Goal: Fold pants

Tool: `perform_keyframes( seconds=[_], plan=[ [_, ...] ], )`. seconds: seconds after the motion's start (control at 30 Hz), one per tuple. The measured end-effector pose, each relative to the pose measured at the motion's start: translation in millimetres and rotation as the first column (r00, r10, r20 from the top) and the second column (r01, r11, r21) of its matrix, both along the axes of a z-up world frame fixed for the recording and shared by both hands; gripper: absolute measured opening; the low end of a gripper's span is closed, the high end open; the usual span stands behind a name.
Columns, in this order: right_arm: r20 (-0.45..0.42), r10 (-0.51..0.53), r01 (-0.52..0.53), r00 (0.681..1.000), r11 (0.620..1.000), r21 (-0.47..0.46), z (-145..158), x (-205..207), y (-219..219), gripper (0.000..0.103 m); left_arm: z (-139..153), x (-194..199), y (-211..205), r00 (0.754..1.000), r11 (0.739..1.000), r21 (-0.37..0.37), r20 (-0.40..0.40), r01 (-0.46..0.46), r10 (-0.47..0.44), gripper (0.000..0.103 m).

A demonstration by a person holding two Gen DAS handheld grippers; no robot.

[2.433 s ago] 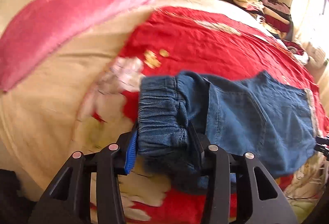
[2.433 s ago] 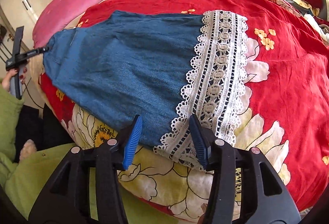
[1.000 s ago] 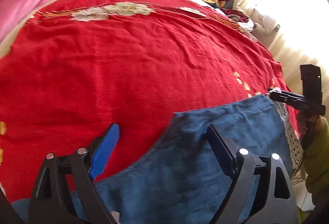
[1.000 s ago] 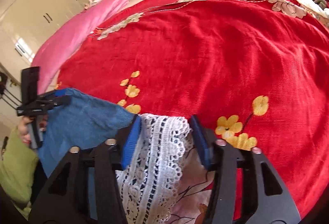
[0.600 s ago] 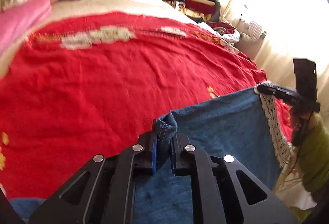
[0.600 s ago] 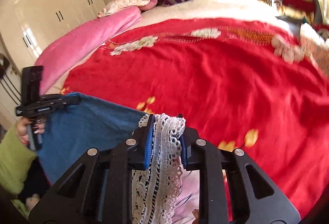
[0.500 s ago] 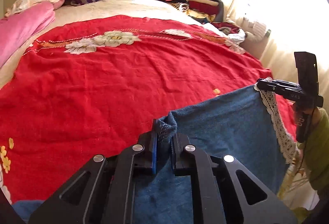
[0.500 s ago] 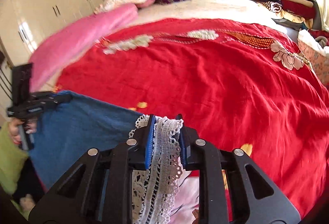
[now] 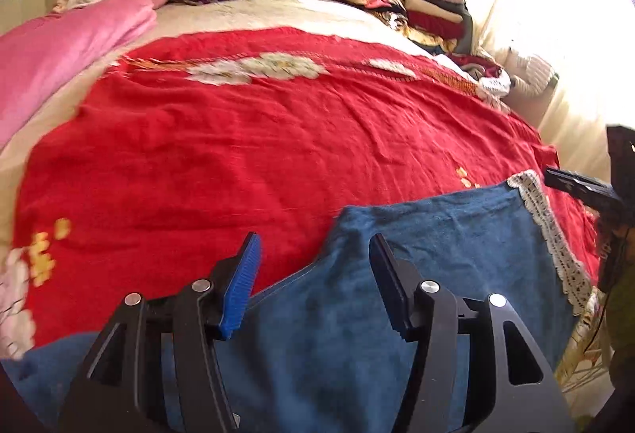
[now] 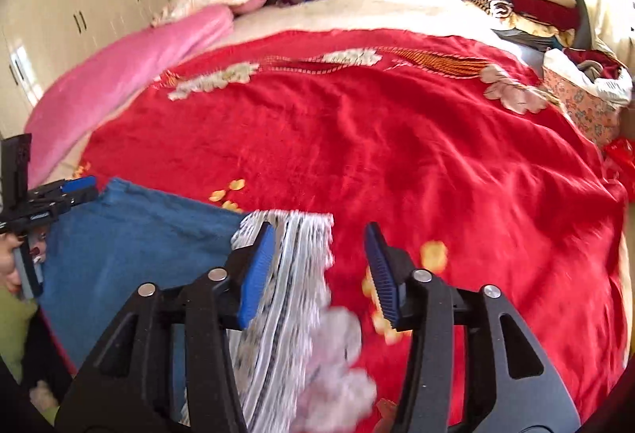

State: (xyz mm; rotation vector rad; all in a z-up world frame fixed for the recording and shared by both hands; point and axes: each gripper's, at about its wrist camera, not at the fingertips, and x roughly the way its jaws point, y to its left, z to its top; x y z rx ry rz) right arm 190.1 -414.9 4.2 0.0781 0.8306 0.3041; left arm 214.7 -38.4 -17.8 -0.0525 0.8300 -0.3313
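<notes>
We see both tongs spread wide, gripping nothing: left tongs (image 9: 315, 274) over the blue denim pants (image 9: 436, 258) lying flat on the red bedspread (image 9: 258, 139), right tongs (image 10: 319, 266) over their white lace hem (image 10: 293, 274) at the near bed edge.
</notes>
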Motion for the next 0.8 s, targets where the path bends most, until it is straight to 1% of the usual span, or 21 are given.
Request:
perform_keyframes(
  seconds=[0.1, 0.17, 0.27, 0.33, 0.5, 0.6, 0.73, 0.8],
  plan=[
    [0.007, -0.007, 0.006, 1.0, 0.999, 0.038, 7.3, -27.9, -9.1, 0.043, 15.4, -19.6, 17.3, 0.999, 0.999, -0.017, 0.017, -0.038, 0.039, 0.055],
    [-0.001, -0.009, 0.009, 1.0, 0.998, 0.057, 6.7, -50.0, -13.6, 0.044, 22.4, -29.6, 24.3, 0.997, 0.997, -0.022, 0.027, -0.067, 0.068, 0.055],
    [-0.036, -0.003, 0.006, 0.999, 0.997, 0.083, 2.0, -68.7, -15.6, 0.044, 26.5, -45.6, 34.7, 0.992, 0.991, -0.052, 0.004, -0.122, 0.123, 0.056],
    [-0.059, 0.001, 0.005, 0.998, 0.995, 0.098, -2.0, -78.0, -15.1, 0.044, 28.7, -57.3, 37.7, 0.99, 0.989, -0.055, 0.0, -0.138, 0.138, 0.056],
    [-0.089, 0.006, 0.005, 0.996, 0.992, 0.128, -8.2, -92.7, -10.6, 0.044, 33.2, -83.6, 41.6, 0.983, 0.984, 0.012, 0.042, -0.177, 0.176, 0.056],
    [-0.109, 0.001, 0.015, 0.994, 0.989, 0.144, -13.9, -97.1, -9.4, 0.044, 28.4, -97.7, 43.3, 0.982, 0.981, 0.037, 0.03, -0.188, 0.187, 0.056],
    [-0.13, 0.012, 0.009, 0.991, 0.987, 0.162, -20.5, -100.7, -4.0, 0.044, 19.3, -110.8, 37.0, 0.985, 0.981, 0.084, 0.021, -0.175, 0.174, 0.056],
    [-0.136, 0.017, 0.006, 0.991, 0.985, 0.17, -21.8, -103.8, -2.4, 0.044, 14.6, -115.3, 32.4, 0.987, 0.984, 0.082, 0.006, -0.16, 0.16, 0.056]
  ],
)
